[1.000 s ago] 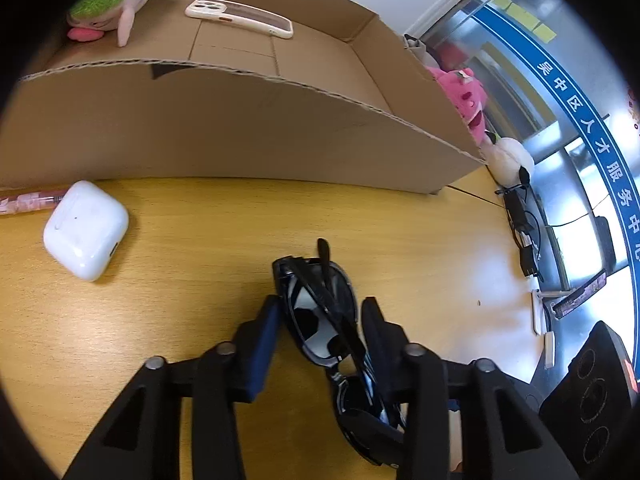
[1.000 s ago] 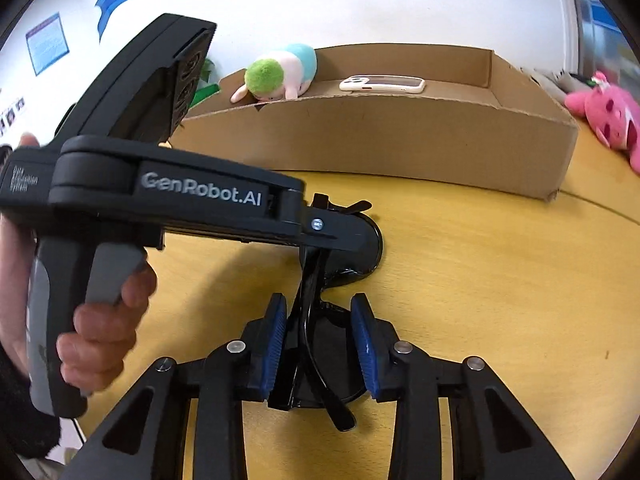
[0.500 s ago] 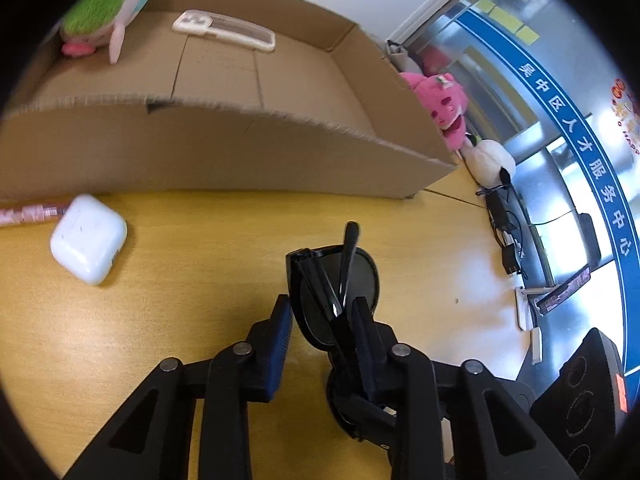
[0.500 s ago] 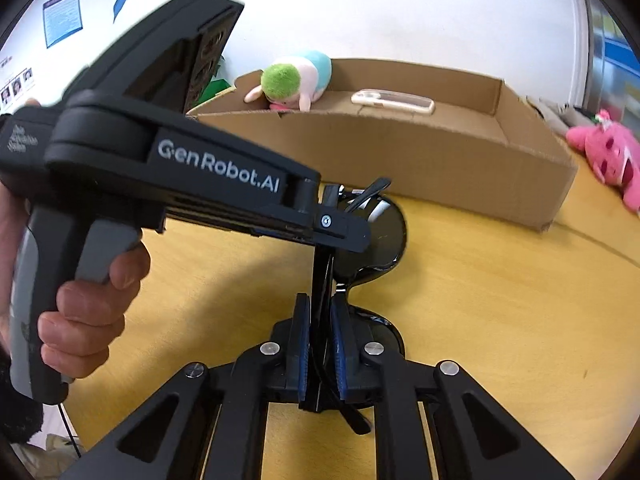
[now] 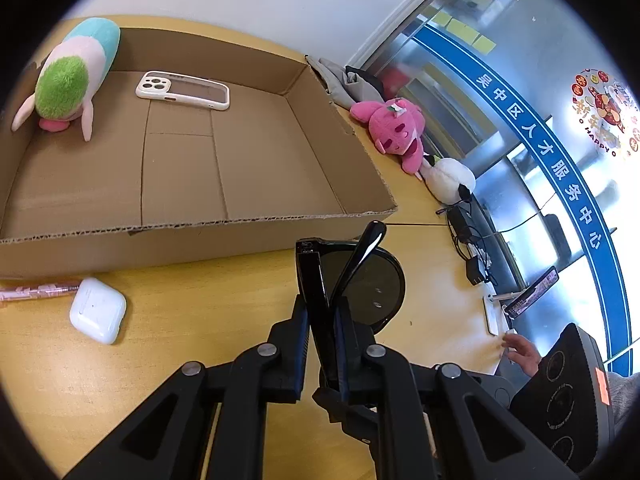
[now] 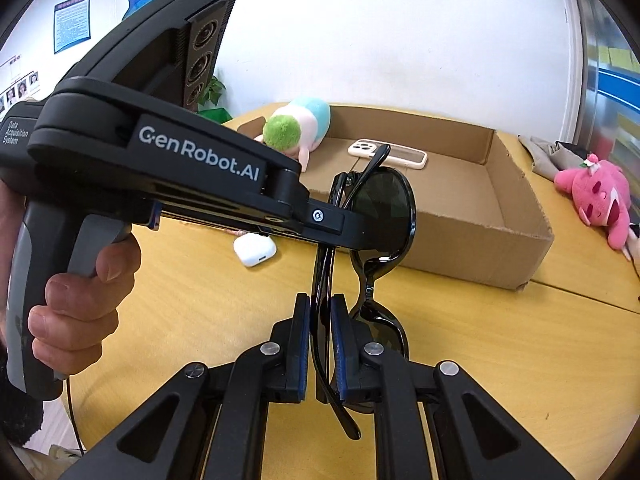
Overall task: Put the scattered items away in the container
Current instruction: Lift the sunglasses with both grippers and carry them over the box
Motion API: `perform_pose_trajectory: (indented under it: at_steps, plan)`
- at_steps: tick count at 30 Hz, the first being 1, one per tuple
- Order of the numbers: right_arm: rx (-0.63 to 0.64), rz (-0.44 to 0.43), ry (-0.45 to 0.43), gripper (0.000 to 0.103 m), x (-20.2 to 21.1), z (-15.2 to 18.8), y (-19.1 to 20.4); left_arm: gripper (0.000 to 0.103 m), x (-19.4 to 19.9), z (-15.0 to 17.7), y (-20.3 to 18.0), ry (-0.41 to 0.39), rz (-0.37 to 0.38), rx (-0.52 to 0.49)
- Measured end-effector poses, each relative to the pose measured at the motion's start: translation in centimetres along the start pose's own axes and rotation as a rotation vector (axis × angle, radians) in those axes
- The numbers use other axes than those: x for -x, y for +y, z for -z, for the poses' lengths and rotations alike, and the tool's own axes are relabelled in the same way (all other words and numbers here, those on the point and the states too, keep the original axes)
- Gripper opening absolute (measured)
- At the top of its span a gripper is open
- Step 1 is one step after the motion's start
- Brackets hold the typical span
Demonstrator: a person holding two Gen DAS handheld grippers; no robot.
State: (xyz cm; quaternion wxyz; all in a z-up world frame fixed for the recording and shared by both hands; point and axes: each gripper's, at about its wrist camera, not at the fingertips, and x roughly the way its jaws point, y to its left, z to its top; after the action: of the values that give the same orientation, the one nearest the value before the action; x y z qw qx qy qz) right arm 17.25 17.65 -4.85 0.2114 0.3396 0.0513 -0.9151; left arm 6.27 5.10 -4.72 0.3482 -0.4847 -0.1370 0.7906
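Black folded sunglasses (image 5: 360, 280) (image 6: 384, 204) hang in the air above the table, in front of the cardboard box (image 5: 180, 184) (image 6: 500, 216). My left gripper (image 5: 322, 320) is shut on one end of them. My right gripper (image 6: 320, 320) is shut on the other end. In the box lie a green-headed plush toy (image 5: 68, 80) (image 6: 296, 124) and a white phone case (image 5: 182, 90) (image 6: 388, 154). A white earbud case (image 5: 98, 310) (image 6: 254, 250) and a pink pen (image 5: 36, 291) lie on the wooden table outside the box.
A pink plush (image 5: 394, 128) (image 6: 596, 196) and a white plush (image 5: 448, 180) lie right of the box. Cables and chargers (image 5: 472, 252) sit at the table's right edge. The left gripper's body (image 6: 160, 168) fills the left of the right wrist view.
Both grippers closed on the sunglasses and lifted them off the table, up toward the box. The box interior now shows more fully.
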Motion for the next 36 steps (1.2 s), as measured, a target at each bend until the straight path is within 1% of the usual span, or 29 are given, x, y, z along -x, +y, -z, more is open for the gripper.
perform_pose_trajectory:
  at_steps: [4, 9, 13, 16, 22, 25, 31, 36]
  plan:
    - [0.003, 0.008, -0.022, 0.011, 0.7, -0.9, -0.3, 0.011, 0.7, -0.8, -0.6, -0.010, 0.002, -0.015]
    - [0.020, 0.028, -0.065, 0.011, 1.5, -3.9, -1.1, 0.011, 2.0, -3.0, -2.5, -0.038, -0.019, -0.053]
    - [0.038, 0.033, -0.107, 0.011, 2.3, -7.2, -2.0, 0.011, 3.6, -6.2, -4.3, -0.076, -0.040, -0.093]
    - [0.042, 0.025, -0.144, 0.011, 2.7, -10.8, -3.4, 0.011, 4.7, -9.0, -5.8, -0.108, -0.053, -0.131]
    - [0.067, 0.025, -0.207, 0.011, 3.4, -16.8, -5.7, 0.011, 6.9, -14.6, -8.9, -0.170, -0.078, -0.196]
    - [0.085, 0.024, -0.232, 0.011, 3.8, -19.4, -6.7, 0.011, 7.9, -17.0, -10.1, -0.192, -0.075, -0.216]
    - [0.092, 0.019, -0.258, 0.011, 4.1, -22.8, -8.0, 0.011, 8.4, -21.3, -11.3, -0.204, -0.059, -0.225]
    - [0.078, 0.002, -0.260, 0.011, 3.1, -23.9, -9.0, 0.011, 7.6, -23.3, -11.8, -0.201, -0.080, -0.233]
